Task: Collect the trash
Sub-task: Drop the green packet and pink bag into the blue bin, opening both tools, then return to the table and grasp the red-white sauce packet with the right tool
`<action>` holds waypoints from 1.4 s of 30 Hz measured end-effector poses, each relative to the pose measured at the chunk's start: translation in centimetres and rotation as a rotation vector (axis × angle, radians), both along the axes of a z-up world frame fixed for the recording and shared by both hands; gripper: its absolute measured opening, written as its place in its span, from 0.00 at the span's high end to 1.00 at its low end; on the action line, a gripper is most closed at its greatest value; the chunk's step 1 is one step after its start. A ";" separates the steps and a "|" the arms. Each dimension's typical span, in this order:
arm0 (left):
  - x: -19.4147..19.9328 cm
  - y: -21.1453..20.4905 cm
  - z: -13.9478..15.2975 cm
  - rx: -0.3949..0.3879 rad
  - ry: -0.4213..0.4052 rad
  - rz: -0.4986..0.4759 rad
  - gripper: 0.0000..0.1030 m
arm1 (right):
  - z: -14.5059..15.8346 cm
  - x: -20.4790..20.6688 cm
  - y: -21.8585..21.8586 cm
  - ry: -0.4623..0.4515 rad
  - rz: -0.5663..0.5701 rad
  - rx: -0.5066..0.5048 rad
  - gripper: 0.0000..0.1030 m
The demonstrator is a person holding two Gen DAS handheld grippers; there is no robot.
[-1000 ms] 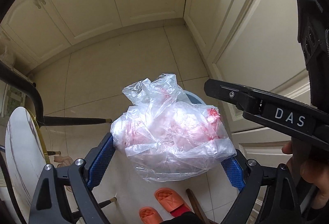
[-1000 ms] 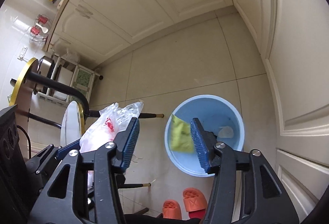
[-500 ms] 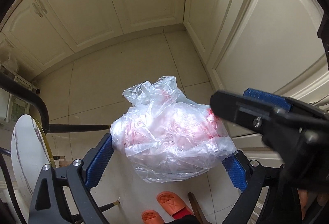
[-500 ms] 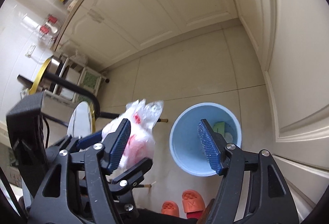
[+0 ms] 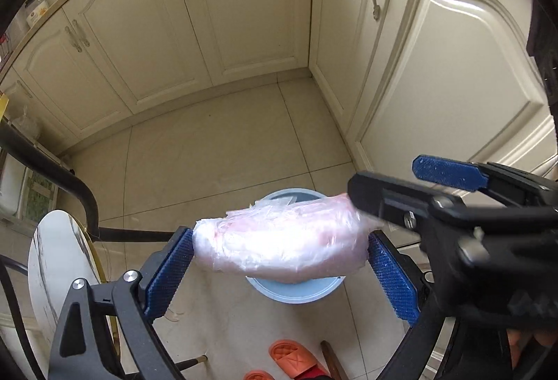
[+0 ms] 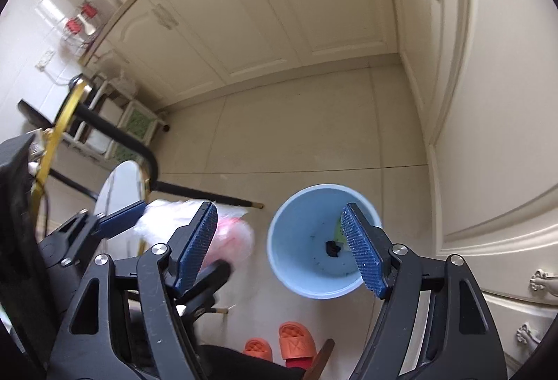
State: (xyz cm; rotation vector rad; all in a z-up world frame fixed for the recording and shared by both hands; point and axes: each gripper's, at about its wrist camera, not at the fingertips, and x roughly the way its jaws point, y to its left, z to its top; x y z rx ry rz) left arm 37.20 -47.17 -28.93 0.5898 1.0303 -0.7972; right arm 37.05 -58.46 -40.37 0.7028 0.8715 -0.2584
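Observation:
A crumpled clear plastic bag (image 5: 279, 240) with pink inside is pressed between the blue pads of my left gripper (image 5: 279, 235). It hangs just above the light blue bin (image 5: 296, 293) on the floor. In the right wrist view the bag (image 6: 232, 237) shows blurred, left of the bin (image 6: 279, 261). My right gripper (image 6: 279, 207) hovers over the bin with its jaws opening and nothing between them. A yellow-green scrap (image 6: 337, 233) and a small dark bit (image 6: 333, 249) lie inside the bin. The right gripper (image 5: 383, 176) also reaches in from the right in the left wrist view.
Cream cabinet doors (image 5: 244, 14) line the back and right sides of the tiled floor (image 5: 226, 153). A round white table with a gold rim (image 6: 122, 184) and a black chair frame (image 6: 115, 136) stand on the left. Orange slippers (image 6: 293, 338) sit near the bottom edge.
The yellow-green scrap left the right gripper's jaws and landed in the bin, and those jaws spread wider. Both grippers rose. The bag now looks flatter and blurred above the bin.

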 end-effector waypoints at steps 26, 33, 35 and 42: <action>-4.7 10.9 12.9 -0.224 -0.220 0.058 0.06 | 9.9 -1.9 6.2 -0.151 -0.032 -0.217 0.22; -7.7 21.6 19.6 -0.333 -0.369 0.212 0.01 | 16.7 -2.1 13.5 -0.273 0.076 -0.305 0.15; -9.0 24.6 20.5 -0.327 -0.424 0.266 0.01 | 18.0 -1.6 16.1 -0.293 0.128 -0.323 0.14; -10.6 34.8 21.4 -0.305 -0.499 0.457 0.01 | 20.2 2.2 25.7 -0.316 0.303 -0.398 0.11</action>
